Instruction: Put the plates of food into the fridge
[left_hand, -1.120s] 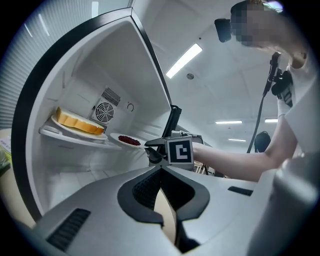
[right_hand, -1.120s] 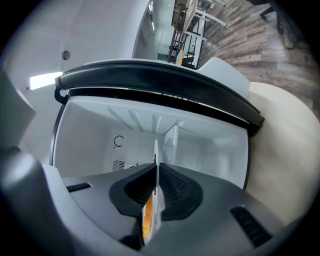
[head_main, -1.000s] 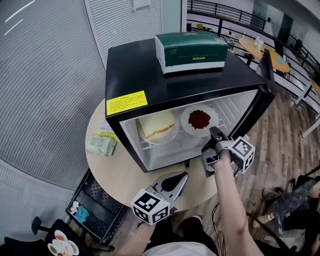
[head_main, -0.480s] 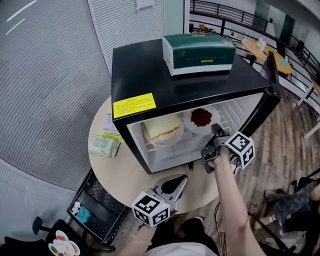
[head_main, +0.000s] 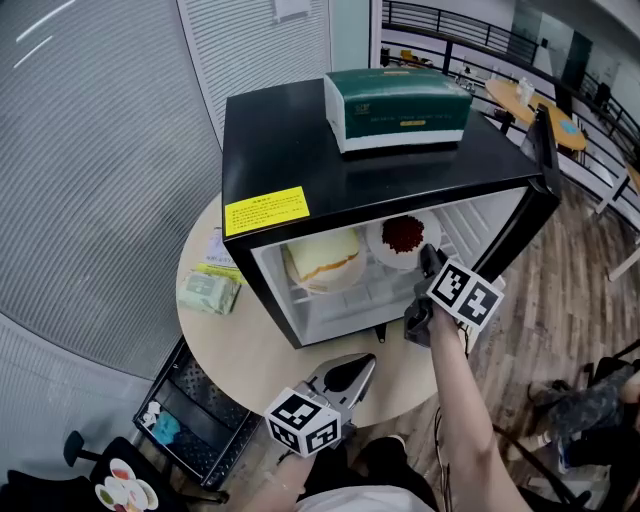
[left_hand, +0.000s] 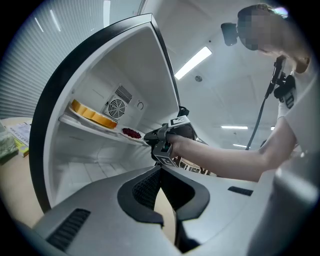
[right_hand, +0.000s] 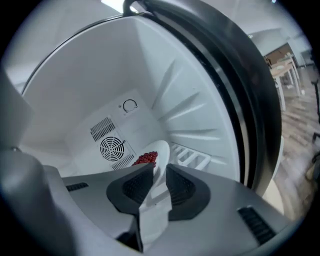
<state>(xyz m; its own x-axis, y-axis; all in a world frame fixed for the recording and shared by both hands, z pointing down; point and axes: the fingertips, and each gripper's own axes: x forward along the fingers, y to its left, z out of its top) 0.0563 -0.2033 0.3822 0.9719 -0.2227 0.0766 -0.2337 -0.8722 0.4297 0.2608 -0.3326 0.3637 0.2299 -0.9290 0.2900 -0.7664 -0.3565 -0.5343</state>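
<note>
A small black fridge (head_main: 380, 160) stands open on a round table. On its shelf a white plate with a yellow-and-white cake (head_main: 322, 262) sits at the left and a white plate of red food (head_main: 402, 238) at the right. My right gripper (head_main: 428, 260) reaches into the fridge at that plate's near rim. In the right gripper view the rim (right_hand: 160, 165) lies between the jaws, which are opening, with a gap on the right side. My left gripper (head_main: 362, 365) hovers low in front of the fridge, shut and holding nothing.
A green box (head_main: 400, 105) lies on top of the fridge. The fridge door (head_main: 538, 175) hangs open at the right. A green packet (head_main: 208, 292) and papers lie on the round table (head_main: 230, 350) at the left. A black crate (head_main: 185, 415) stands on the floor below.
My right gripper has pushed the plate of red food further onto the shelf and turned at the wrist. The left gripper has stayed put.
</note>
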